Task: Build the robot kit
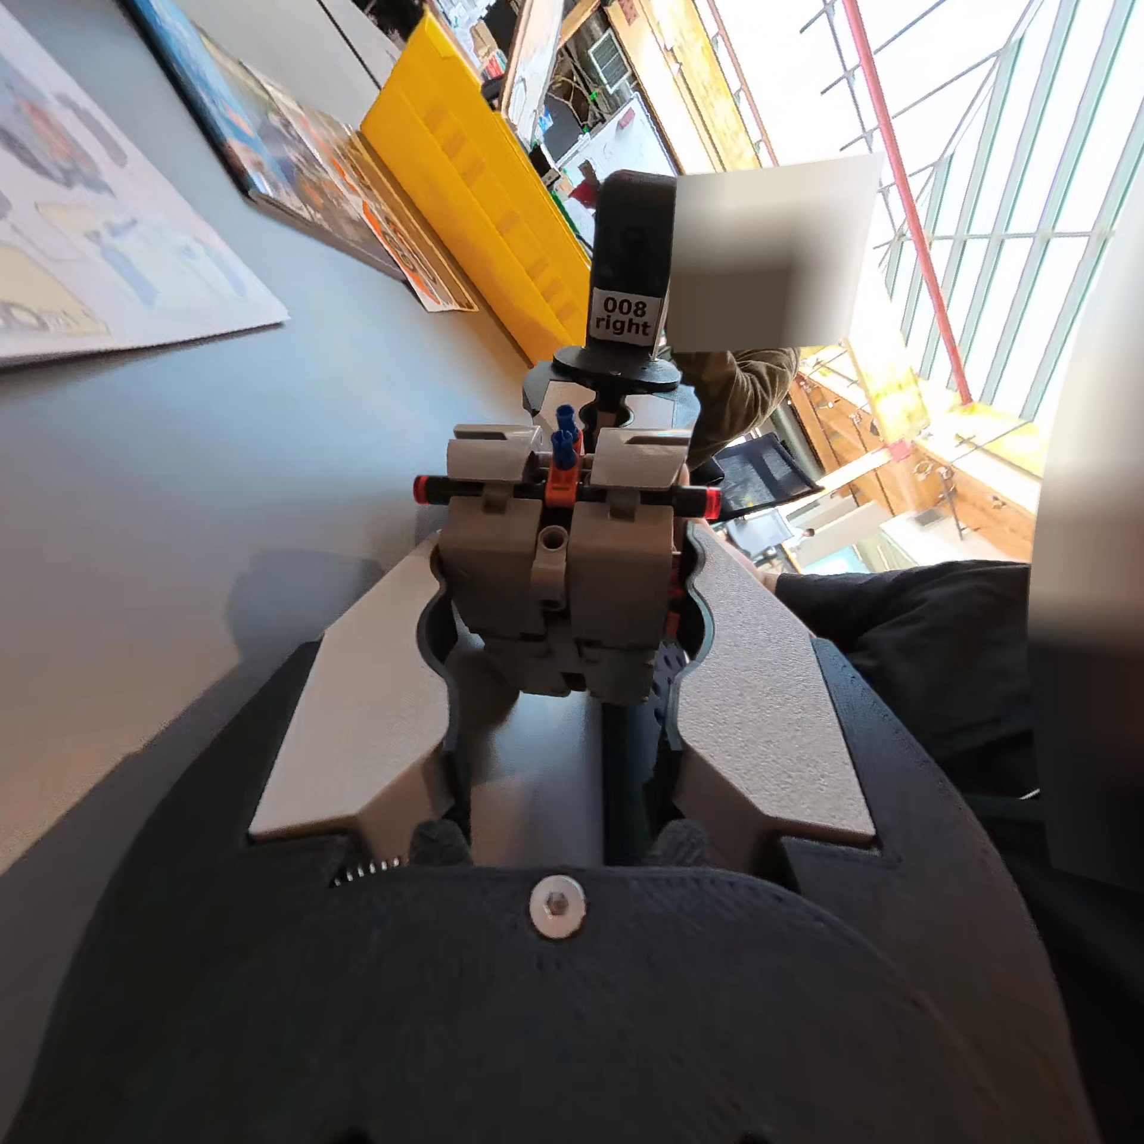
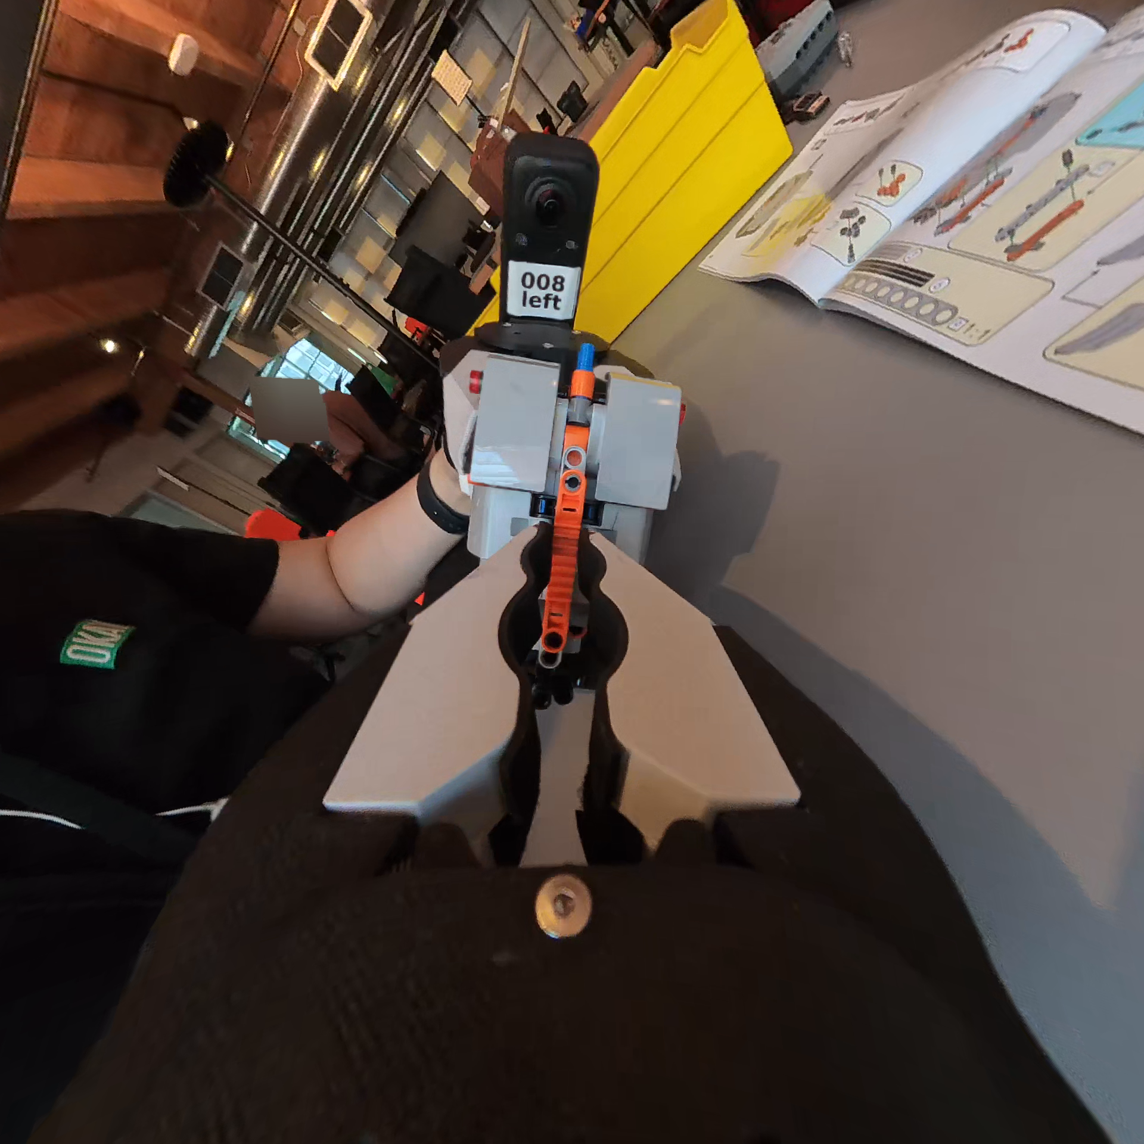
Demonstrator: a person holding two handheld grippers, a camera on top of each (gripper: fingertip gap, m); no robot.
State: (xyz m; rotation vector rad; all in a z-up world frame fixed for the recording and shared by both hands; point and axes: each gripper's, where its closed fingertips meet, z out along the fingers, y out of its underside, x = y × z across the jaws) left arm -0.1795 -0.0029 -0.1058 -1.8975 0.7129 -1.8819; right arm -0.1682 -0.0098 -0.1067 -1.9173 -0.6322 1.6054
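Grey tabletop (image 2: 897, 526), matte. Open building-instruction booklet (image 2: 966, 204) lies flat toward the far edge. Yellow plastic bin (image 2: 681, 155) stands beside the booklet, nearer the far corner. A printed box (image 1: 278, 142) with a colourful lid lies against the bin, an orange-and-white leaflet (image 1: 408, 247) tucked between them.

Between the left gripper's (image 1: 560, 594) matt, grainy printed-plastic fingers (image 1: 365, 699), a smooth grey plastic brick assembly (image 1: 557, 576) is sitting. A ribbed orange plastic beam (image 2: 562, 557) is lying between the right gripper's (image 2: 563, 545) fingers. Beyond both, a glossy yellow plastic bin (image 1: 483, 186) and paper booklet (image 2: 966, 216) are resting on a smooth matt grey table (image 2: 866, 526).
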